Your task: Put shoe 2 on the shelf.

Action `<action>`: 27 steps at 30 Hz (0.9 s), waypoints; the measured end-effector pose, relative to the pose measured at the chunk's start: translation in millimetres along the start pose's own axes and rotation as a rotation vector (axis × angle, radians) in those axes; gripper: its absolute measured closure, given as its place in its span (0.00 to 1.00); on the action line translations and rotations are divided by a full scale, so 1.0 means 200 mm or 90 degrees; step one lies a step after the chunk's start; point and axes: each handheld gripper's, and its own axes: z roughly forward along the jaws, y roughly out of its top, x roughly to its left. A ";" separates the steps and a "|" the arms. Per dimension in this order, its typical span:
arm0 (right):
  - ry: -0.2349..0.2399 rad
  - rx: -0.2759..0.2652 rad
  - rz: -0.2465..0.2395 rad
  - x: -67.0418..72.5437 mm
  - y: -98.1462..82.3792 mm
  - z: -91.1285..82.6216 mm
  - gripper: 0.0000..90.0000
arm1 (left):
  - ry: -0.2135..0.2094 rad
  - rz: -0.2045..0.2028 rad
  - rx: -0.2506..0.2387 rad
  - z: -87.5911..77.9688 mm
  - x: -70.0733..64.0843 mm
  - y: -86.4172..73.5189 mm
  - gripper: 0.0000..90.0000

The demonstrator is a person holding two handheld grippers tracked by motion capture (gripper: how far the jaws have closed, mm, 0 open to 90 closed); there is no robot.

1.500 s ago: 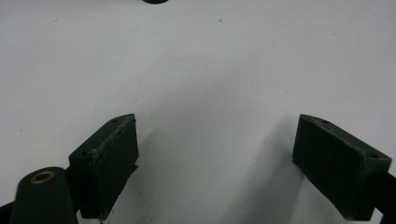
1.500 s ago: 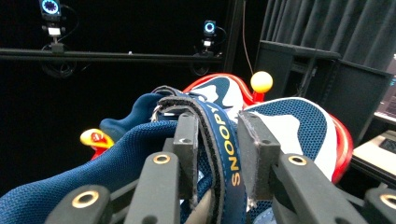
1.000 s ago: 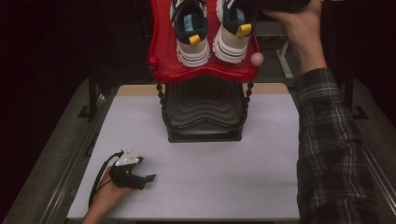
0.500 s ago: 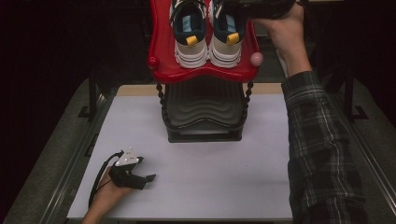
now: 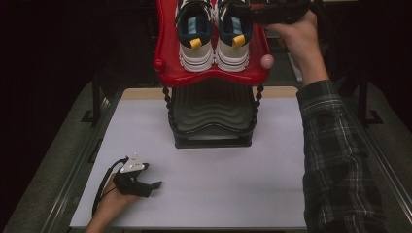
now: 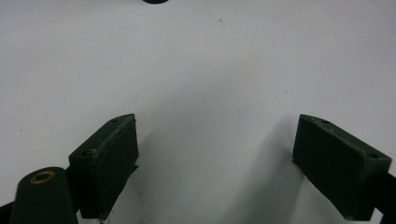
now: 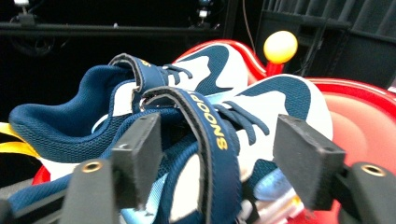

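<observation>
Two navy and white shoes stand side by side on the red top shelf of a rack, the left shoe and the right shoe. My right gripper reaches in from the right at the right shoe's upper. Its jaws have just been opening. In the right gripper view, the right gripper stands open astride the shoe's navy strap, pads clear of it. My left gripper rests low on the white table at the front left; the left gripper is open with nothing between its jaws.
The rack has a black ribbed lower shelf and ball knobs at its corners, pink and red; a yellow knob stands behind the shoes. The white table has metal rails along both sides.
The right hand moved left and set the right shoe square beside the left one on the red shelf. The left gripper has not moved.
</observation>
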 end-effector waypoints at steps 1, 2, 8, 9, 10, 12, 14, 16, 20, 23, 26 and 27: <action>0.000 -0.002 0.010 0.00 0.00 -0.02 0.32 | 0.000 -0.001 0.000 0.00 0.00 0.00 0.15; 0.001 -0.005 0.013 -0.01 -0.01 -0.04 0.31 | 0.000 0.000 0.000 0.00 0.00 0.00 0.15; -0.001 -0.011 0.034 -0.02 -0.06 -0.15 0.18 | 0.000 0.000 0.000 0.00 0.00 0.00 0.15; -0.003 -0.011 0.035 -0.01 -0.07 -0.16 0.16 | 0.000 0.000 0.000 0.00 0.00 0.00 0.15; -0.004 -0.010 0.035 -0.01 -0.07 -0.17 0.15 | 0.000 0.000 0.000 0.00 0.00 0.00 0.15; -0.003 -0.007 0.034 0.00 -0.10 -0.21 0.12 | 0.000 0.001 0.000 0.00 0.00 0.00 0.15; -0.006 -0.001 0.030 0.01 -0.12 -0.23 0.11 | 0.001 0.001 -0.001 0.00 0.00 0.00 0.15; -0.004 0.001 0.030 0.03 -0.15 -0.26 0.11 | 0.000 0.001 0.001 0.00 0.00 0.00 0.15; -0.014 0.017 0.029 0.05 -0.20 -0.31 0.10 | 0.001 0.001 -0.001 0.00 0.00 0.00 0.15; -0.017 0.021 0.030 0.07 -0.24 -0.34 0.10 | 0.002 0.000 -0.002 0.00 0.00 0.00 0.15; -0.021 0.026 0.030 0.09 -0.29 -0.39 0.10 | 0.002 -0.001 -0.001 0.00 0.00 0.00 0.15; -0.020 0.028 0.032 0.09 -0.30 -0.40 0.10 | 0.002 0.000 -0.001 0.00 0.00 0.00 0.15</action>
